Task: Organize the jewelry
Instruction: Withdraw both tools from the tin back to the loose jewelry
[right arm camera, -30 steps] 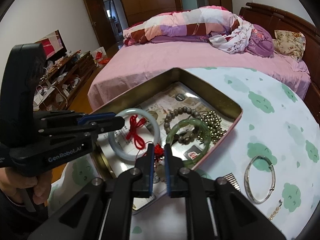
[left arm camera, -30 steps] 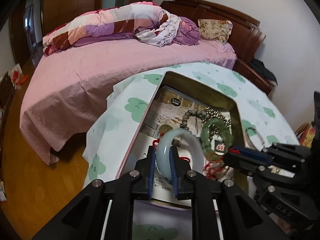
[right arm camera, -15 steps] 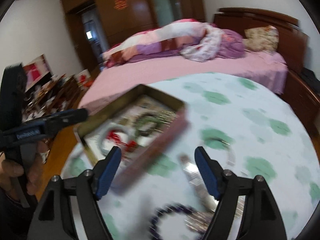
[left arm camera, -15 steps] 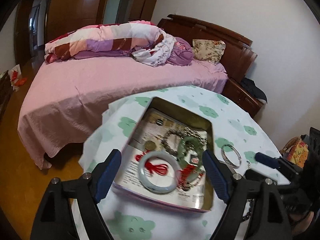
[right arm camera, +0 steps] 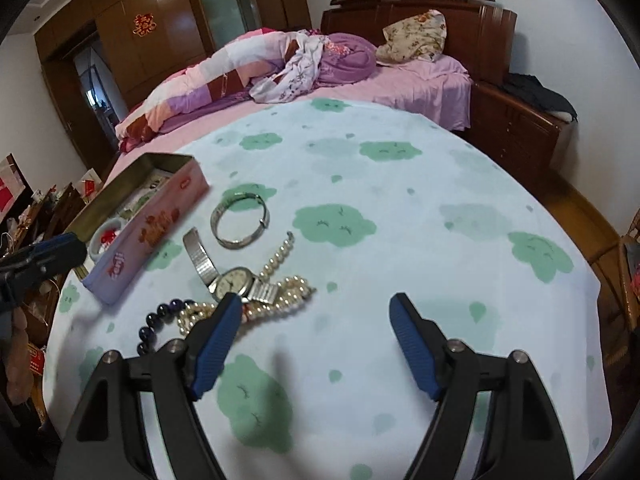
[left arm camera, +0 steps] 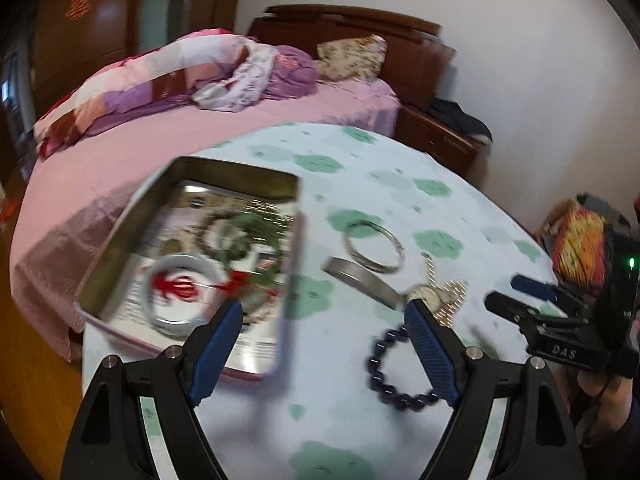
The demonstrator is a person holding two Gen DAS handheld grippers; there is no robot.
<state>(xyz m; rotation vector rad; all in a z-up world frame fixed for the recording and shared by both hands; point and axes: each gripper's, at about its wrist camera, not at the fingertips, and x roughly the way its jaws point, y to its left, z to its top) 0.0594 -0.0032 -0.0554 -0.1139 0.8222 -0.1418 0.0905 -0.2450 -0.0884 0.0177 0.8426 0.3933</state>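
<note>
A bed [right arm camera: 420, 80] with pink sheets, a patchwork quilt [right arm camera: 224, 76] and a floral pillow [right arm camera: 416, 36] stands behind the table, by wooden wardrobes [right arm camera: 160, 32].

the right gripper [right arm camera: 316, 312] hovers over a round table [right arm camera: 440, 208] covered in a pale cloth with green cloud shapes, its blue-padded jaws spread wide with nothing between them. just beyond the left pad lies a heap: a wristwatch [right arm camera: 234, 280] with a metal band, a string of pearls [right arm camera: 280, 280] and a dark bead bracelet [right arm camera: 158, 322]. a silver bangle [right arm camera: 239, 220] lies apart, farther out. to the left sits an open pink tin [right arm camera: 156, 224] with a pale bangle [right arm camera: 106, 236] inside. the left gripper [right arm camera: 38, 256] shows at the left edge. a bed [right arm camera: 304, 76] stands behind.
</note>
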